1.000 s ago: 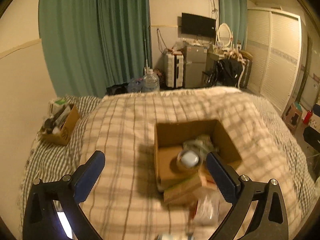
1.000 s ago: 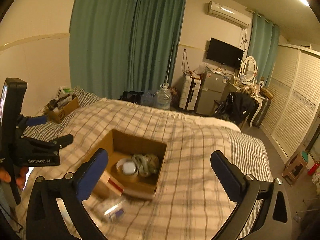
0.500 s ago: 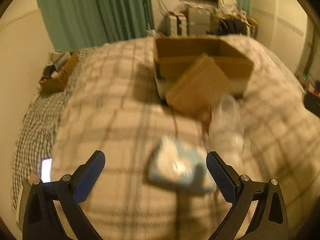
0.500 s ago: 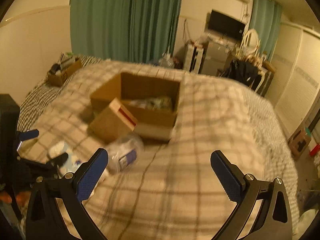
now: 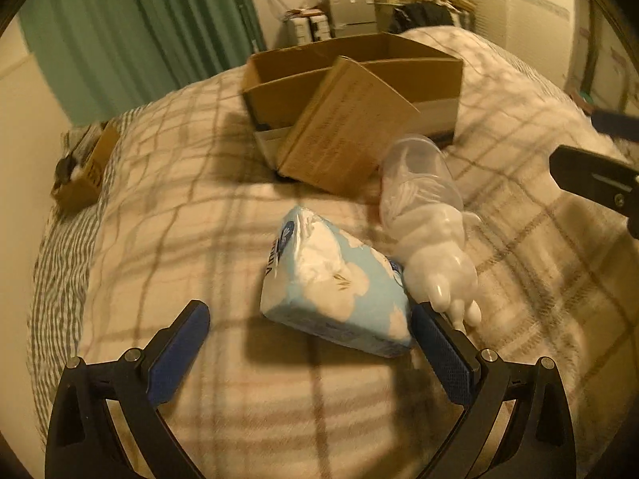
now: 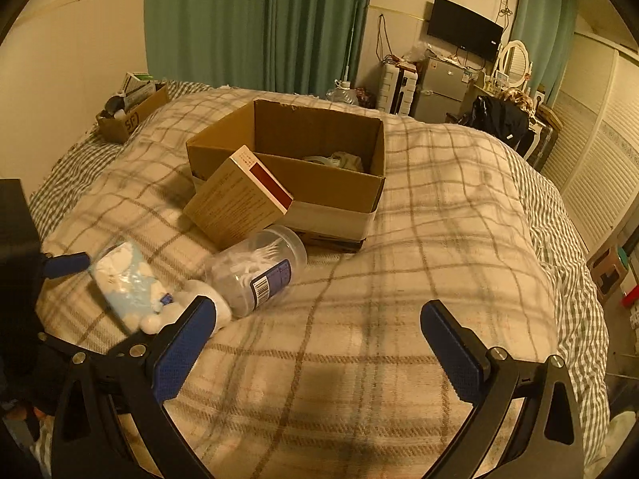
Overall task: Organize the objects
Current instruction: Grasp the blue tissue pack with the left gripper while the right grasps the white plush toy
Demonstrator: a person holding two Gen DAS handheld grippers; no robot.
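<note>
A light blue tissue pack [image 5: 335, 291] lies on the plaid blanket just beyond my open left gripper [image 5: 307, 319]; it also shows in the right wrist view [image 6: 127, 283]. A clear plastic jar [image 5: 419, 183] lies on its side to its right, with white cotton balls [image 5: 439, 271] spilling out; the jar [image 6: 259, 271] is ahead-left of my open, empty right gripper [image 6: 315, 319]. A small brown carton [image 6: 239, 199] leans on the open cardboard box [image 6: 287, 147], which holds some items.
A second small cardboard box [image 6: 131, 111] with clutter sits at the bed's far left corner. Green curtains, a fridge, a TV and wardrobes stand beyond the bed. The right gripper's tips [image 5: 599, 167] show at the left wrist view's right edge.
Both grippers have dropped down toward the blanket. The left one has closed in on the tissue pack, which now lies near its fingertips. Both stay open.
</note>
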